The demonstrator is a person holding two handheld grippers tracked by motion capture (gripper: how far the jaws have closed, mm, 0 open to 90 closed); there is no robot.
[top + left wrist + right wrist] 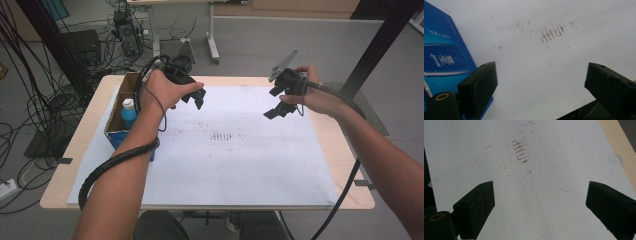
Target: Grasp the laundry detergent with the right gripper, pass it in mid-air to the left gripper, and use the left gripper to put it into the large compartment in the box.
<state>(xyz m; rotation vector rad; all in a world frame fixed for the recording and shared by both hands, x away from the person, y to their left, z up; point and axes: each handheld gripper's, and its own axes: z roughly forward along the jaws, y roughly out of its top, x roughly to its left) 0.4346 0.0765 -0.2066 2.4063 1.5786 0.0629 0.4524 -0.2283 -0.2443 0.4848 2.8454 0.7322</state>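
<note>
My left gripper (194,99) hangs above the far left part of a white sheet (235,150), just right of a blue carton (116,131). Its jaws stand open with nothing between them (541,72). The carton's blue side (444,55) lies close beside its left jaw. My right gripper (274,104) hovers over the far right part of the sheet, open and empty as well (541,190). A patch of brown smudge marks (222,136) sits mid-sheet between the two grippers, and both gripper views look down on these marks (551,32) (520,151).
A blue bottle with a white cap (129,114) stands inside the open-topped carton at the table's left edge. The wooden tabletop (345,150) shows around the sheet. Cables and equipment (125,35) crowd the floor beyond the far left edge.
</note>
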